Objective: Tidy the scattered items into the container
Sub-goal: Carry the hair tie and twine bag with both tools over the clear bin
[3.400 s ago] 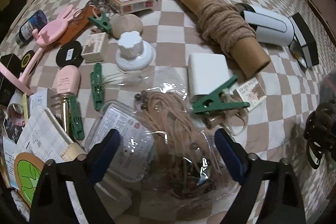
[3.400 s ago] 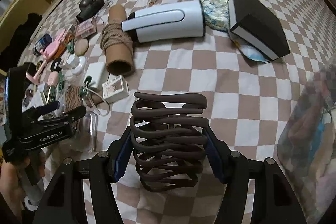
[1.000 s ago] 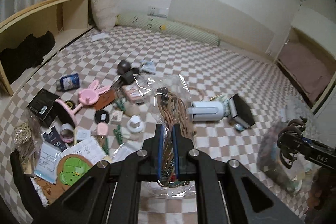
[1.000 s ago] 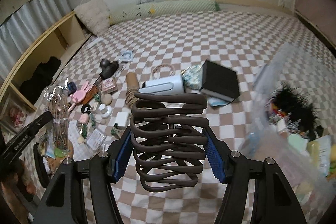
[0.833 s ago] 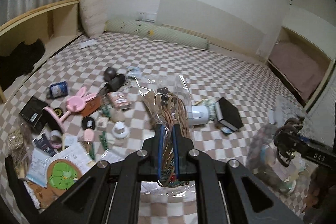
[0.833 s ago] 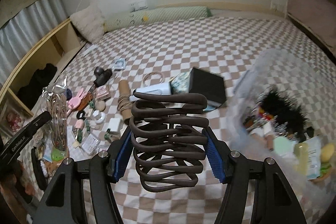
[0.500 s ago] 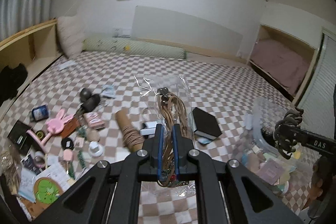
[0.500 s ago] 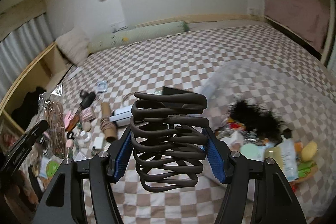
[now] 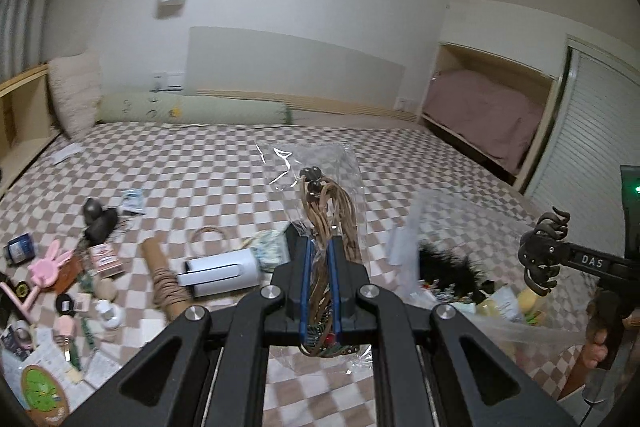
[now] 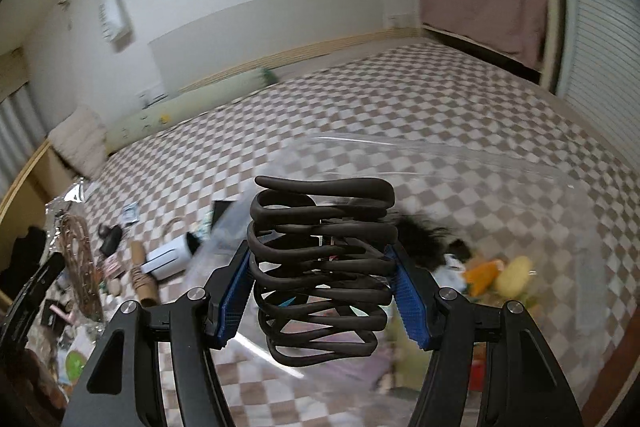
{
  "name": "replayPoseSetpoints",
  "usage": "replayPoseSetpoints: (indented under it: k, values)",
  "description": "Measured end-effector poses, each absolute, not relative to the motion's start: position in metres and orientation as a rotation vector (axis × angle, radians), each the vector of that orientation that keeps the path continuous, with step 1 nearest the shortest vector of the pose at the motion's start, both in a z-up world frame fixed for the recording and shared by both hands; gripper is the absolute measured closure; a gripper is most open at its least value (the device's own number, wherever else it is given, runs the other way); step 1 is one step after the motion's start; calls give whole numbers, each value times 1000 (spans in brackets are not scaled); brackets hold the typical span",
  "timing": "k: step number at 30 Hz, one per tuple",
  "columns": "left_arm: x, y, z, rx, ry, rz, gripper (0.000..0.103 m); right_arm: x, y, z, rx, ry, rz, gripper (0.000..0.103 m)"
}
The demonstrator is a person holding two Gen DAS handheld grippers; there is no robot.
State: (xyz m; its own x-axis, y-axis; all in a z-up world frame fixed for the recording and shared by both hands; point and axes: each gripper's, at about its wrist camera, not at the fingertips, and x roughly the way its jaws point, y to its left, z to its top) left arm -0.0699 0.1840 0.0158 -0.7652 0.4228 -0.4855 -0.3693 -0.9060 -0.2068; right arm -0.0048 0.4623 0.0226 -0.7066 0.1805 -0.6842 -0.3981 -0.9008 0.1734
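My left gripper (image 9: 319,287) is shut on a clear plastic bag of brown cords (image 9: 326,211) and holds it high above the checkered bed. My right gripper (image 10: 322,291) is shut on a dark brown coiled hair claw (image 10: 320,259), raised over the clear plastic container (image 10: 520,187). The container holds a black fluffy item (image 10: 420,231) and yellow and orange things. In the left wrist view the container (image 9: 460,227) lies at the right, with the right gripper (image 9: 544,259) and its claw above it.
Scattered items lie at the left of the bed: a white cylinder device (image 9: 220,273), a cardboard tube wound with twine (image 9: 162,275), a pink bunny holder (image 9: 48,263), a black box (image 9: 292,235), clips and packets. A wall and alcove stand behind.
Both grippers have lifted their items off the bed and swung right, so the clear container now lies under the right gripper. Both grips have held.
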Motion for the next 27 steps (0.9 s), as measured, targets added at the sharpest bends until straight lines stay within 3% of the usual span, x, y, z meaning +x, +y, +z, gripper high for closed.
replayPoseSetpoints:
  k: [10,27]
  values:
    - [-76,265,17,-705,-83,2476,94,28,519,11,-976,525,2461,38]
    - [-103,368,3,-760,95,2391,94,31,560,-4,-1041,472,2296,38]
